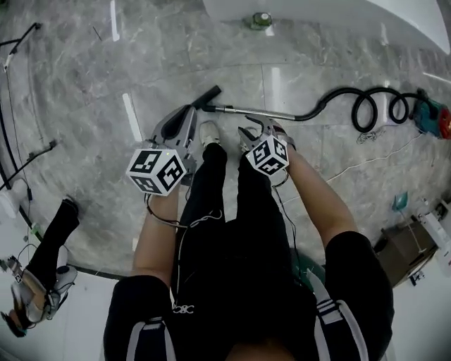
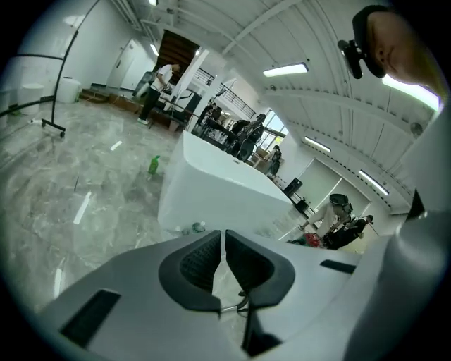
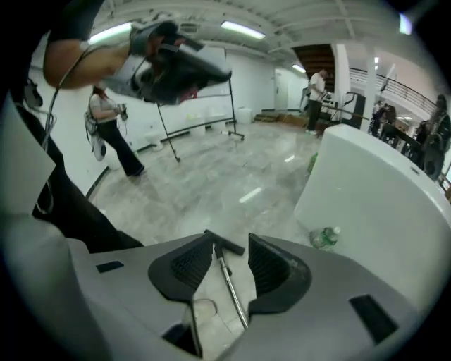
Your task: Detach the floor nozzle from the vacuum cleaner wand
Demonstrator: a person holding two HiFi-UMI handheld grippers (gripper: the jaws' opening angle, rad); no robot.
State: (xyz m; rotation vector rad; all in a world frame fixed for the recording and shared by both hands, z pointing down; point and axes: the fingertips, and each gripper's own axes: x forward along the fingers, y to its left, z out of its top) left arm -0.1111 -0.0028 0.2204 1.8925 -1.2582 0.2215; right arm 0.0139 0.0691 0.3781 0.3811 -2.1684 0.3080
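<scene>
The vacuum lies on the marble floor in the head view: a black floor nozzle [image 1: 208, 96] joined to a chrome wand [image 1: 261, 111], which runs right into a black coiled hose [image 1: 363, 106] and the teal and red body [image 1: 433, 116]. My left gripper [image 1: 190, 111] hangs just left of the nozzle, shut and holding nothing [image 2: 223, 243]. My right gripper [image 1: 259, 129] hovers over the wand. It is open [image 3: 230, 257]; nozzle [image 3: 220, 240] and wand [image 3: 232, 290] show on the floor between its fingers, apart from them.
A white counter [image 1: 317, 8] curves along the far side with a green bottle [image 1: 261, 20] at its foot. My shoes [image 1: 209, 132] stand by the nozzle. Another person's legs [image 1: 49, 243] and cables [image 1: 21, 169] are at the left; boxes [image 1: 405, 247] at the right.
</scene>
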